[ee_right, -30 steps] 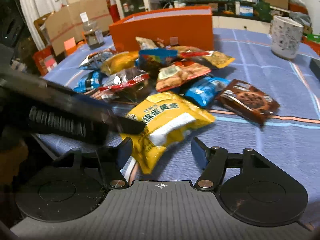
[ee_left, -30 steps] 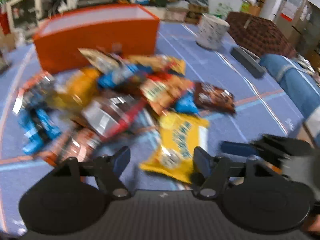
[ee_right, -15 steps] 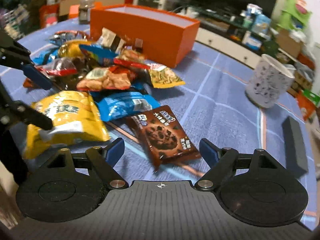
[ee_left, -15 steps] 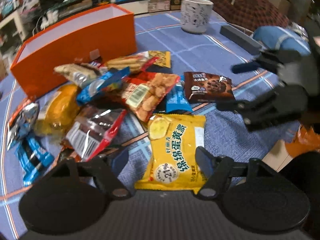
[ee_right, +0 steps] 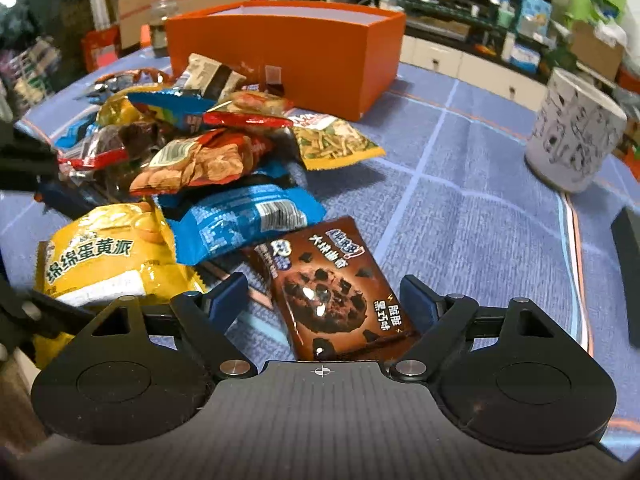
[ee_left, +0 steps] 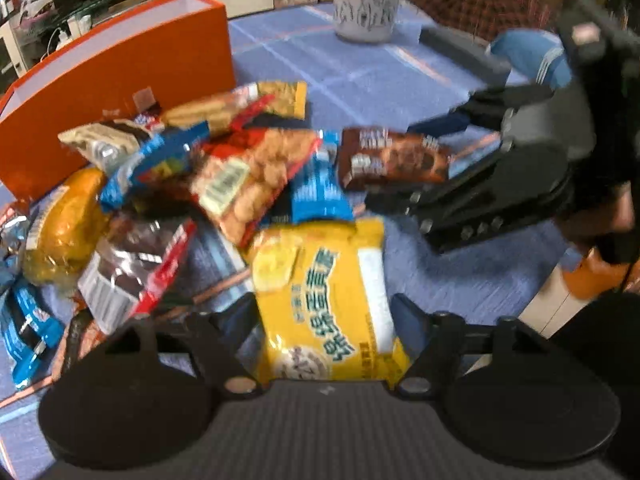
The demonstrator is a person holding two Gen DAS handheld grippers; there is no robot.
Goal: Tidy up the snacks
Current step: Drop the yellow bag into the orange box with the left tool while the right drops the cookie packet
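Several snack packs lie heaped on the blue cloth in front of an orange box [ee_left: 120, 92] [ee_right: 288, 40]. A yellow egg-yolk-pie pack [ee_left: 320, 300] [ee_right: 104, 256] fills the gap of my left gripper [ee_left: 324, 312], whose jaws are closing around it. I see no clear pressing by the pads. The brown chocolate cookie pack [ee_left: 388, 152] [ee_right: 332, 284] lies flat between the fingers of my right gripper [ee_right: 322, 296] [ee_left: 392, 164], which is open, with a gap showing on its left side.
A white patterned mug [ee_left: 366, 12] [ee_right: 572, 132] stands at the far right. A dark grey bar [ee_left: 460, 52] [ee_right: 628, 272] lies near the table's right edge. Red, blue and orange packs crowd the left of the heap. Shelves and cartons stand beyond the table.
My left gripper came down onto the yellow pack, which now sits between its fingers. My right gripper swung right from the yellow pack to the cookie pack and its jaws widened.
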